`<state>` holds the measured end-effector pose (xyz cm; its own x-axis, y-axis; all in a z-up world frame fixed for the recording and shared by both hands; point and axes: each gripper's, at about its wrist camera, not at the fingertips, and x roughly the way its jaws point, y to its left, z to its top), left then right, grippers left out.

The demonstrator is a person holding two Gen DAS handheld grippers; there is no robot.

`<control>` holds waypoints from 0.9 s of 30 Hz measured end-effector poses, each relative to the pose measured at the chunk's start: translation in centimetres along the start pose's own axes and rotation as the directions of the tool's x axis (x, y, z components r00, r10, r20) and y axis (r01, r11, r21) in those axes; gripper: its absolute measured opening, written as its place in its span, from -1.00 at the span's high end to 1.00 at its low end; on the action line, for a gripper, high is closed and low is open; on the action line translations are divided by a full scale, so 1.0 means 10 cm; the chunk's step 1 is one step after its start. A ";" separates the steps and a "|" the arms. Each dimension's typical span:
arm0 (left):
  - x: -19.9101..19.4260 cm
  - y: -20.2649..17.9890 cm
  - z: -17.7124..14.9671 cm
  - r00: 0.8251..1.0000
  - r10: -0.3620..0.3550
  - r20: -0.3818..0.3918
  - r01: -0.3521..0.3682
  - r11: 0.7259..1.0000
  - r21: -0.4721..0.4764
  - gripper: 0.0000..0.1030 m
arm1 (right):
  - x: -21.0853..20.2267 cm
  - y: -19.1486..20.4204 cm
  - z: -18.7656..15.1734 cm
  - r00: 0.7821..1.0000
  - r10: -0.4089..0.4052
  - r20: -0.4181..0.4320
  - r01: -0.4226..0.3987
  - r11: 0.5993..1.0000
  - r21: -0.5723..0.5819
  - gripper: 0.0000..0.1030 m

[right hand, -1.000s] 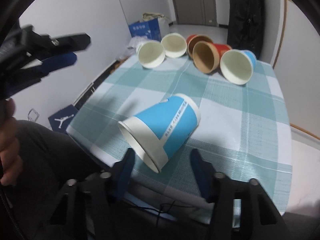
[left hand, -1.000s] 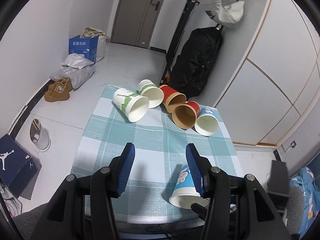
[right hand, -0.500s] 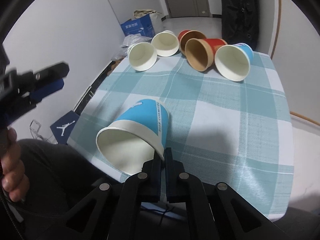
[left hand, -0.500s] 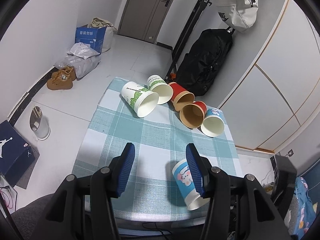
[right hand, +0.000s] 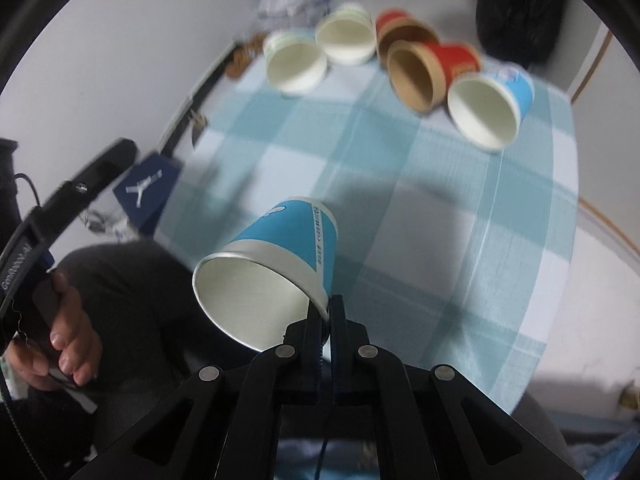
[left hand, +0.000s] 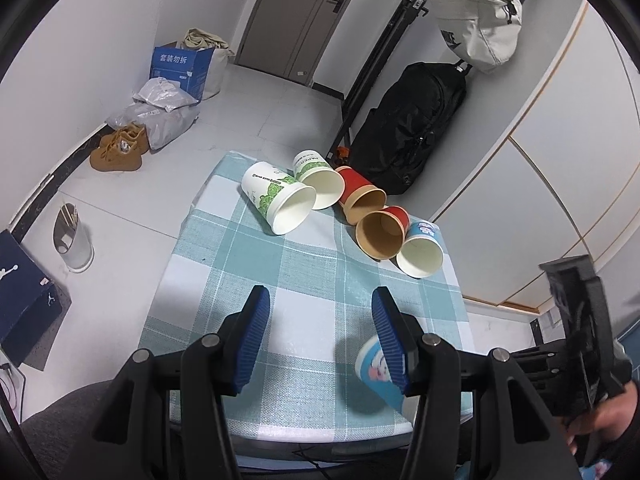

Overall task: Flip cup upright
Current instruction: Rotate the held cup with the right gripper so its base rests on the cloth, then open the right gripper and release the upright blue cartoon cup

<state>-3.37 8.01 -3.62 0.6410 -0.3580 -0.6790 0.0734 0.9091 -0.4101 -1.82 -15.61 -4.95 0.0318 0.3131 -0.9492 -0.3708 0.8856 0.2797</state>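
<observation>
- The right gripper [right hand: 327, 320] pinches the rim of the blue cup [right hand: 280, 260], tilted near the tablecloth [right hand: 440, 208] near edge.
- The left gripper [left hand: 320, 332] is wide open over bare cloth.
- Five cups [left hand: 420, 254] lie far back; only the left view shows the backpack [left hand: 408, 128].

Left wrist view sharp, bright, even light from above. Right wrist view blurry, dimmer. Far paper cups [right hand: 400, 56] smeared. Dark soft shadow on checked cloth [right hand: 460, 200] under blue cup [right hand: 280, 256]. Edges bend, black round corners.
</observation>
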 end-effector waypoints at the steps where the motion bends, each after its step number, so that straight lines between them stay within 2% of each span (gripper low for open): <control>1: 0.00 0.01 0.00 1.000 0.000 0.000 0.000 1.000 -0.004 0.08 | 0.02 -0.03 0.03 0.999 0.011 -0.032 -0.011 1.000 0.016 0.96; 4: 0.01 0.02 0.00 1.000 0.003 -0.002 -0.003 1.000 -0.011 0.08 | 0.08 -0.08 0.13 0.993 0.029 -0.114 -0.024 0.999 0.049 0.96; 6: 0.02 0.03 0.01 1.000 0.005 -0.005 -0.005 1.000 -0.009 0.08 | 0.13 -0.10 0.20 0.986 0.013 -0.163 -0.002 0.998 0.068 0.96; 10: 0.03 0.04 0.02 1.000 0.008 -0.005 -0.008 1.000 -0.009 0.08 | 0.26 -0.13 0.34 0.963 0.043 -0.267 -0.013 0.993 0.115 0.94; 13: 0.05 0.04 0.02 1.000 0.002 -0.014 -0.003 1.000 -0.012 0.08 | 0.32 -0.14 0.45 0.956 0.013 -0.293 0.024 0.992 0.123 0.89; 17: 0.04 0.04 0.02 1.000 0.009 -0.011 -0.009 1.000 0.000 0.08 | 0.32 -0.17 0.59 0.963 0.016 -0.267 0.024 0.990 0.142 0.87; 19: 0.05 0.05 0.02 1.000 0.019 -0.015 -0.019 1.000 0.003 0.08 | 0.29 -0.22 0.62 0.970 0.023 -0.242 0.018 0.986 0.165 0.73; 21: 0.06 0.07 0.03 1.000 0.024 -0.021 -0.024 1.000 -0.003 0.08 | 0.28 -0.26 0.61 0.976 0.040 -0.213 0.000 0.983 0.186 0.28; 24: 0.09 0.05 0.03 0.999 0.029 -0.027 -0.029 1.000 0.000 0.08 | 0.24 -0.30 0.52 0.984 0.076 -0.164 -0.045 0.982 0.182 0.13; 27: 0.09 -0.02 0.00 0.999 0.036 -0.019 -0.035 0.999 0.024 0.08 | 0.15 -0.33 0.37 0.994 0.083 -0.077 -0.069 0.983 0.170 0.10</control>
<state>-2.76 7.54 -4.16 0.6285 -0.3294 -0.7047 0.0692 0.9260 -0.3711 2.91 -16.84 -6.74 -0.0704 0.3584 -0.9309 -0.2087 0.9073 0.3651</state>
